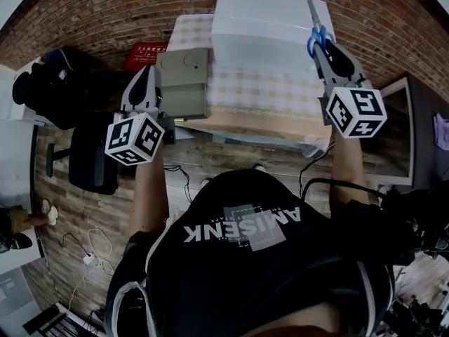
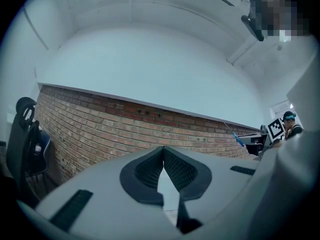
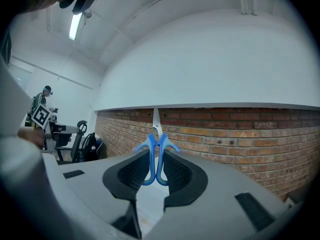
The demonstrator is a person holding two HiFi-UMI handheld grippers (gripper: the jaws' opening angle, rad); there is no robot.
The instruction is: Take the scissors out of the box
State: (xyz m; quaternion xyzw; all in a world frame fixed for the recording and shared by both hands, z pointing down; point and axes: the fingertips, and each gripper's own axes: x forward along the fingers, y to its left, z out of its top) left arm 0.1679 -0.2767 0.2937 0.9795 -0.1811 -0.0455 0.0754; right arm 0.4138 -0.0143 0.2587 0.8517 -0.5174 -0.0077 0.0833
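Note:
My right gripper (image 1: 324,49) is shut on the blue handles of the scissors (image 1: 313,28), whose blades point away over the table's right side. In the right gripper view the scissors (image 3: 156,151) stand upright between the pads, loops pinched, blades tipped toward the brick wall. A grey box (image 1: 184,83) sits at the left end of the checked table (image 1: 259,90), clear of the scissors. My left gripper (image 1: 146,74) hovers beside that box, level, its pads (image 2: 150,170) meeting at the tip with nothing between them. From the left gripper view the scissors (image 2: 238,138) show far right.
A large white box (image 1: 263,23) fills the back of the table against the brick wall (image 1: 105,5). A red crate (image 1: 146,53), a black bag (image 1: 49,86) and a black office chair (image 1: 91,156) stand left. A monitor (image 1: 400,135) is at the right. Cables lie on the wood floor.

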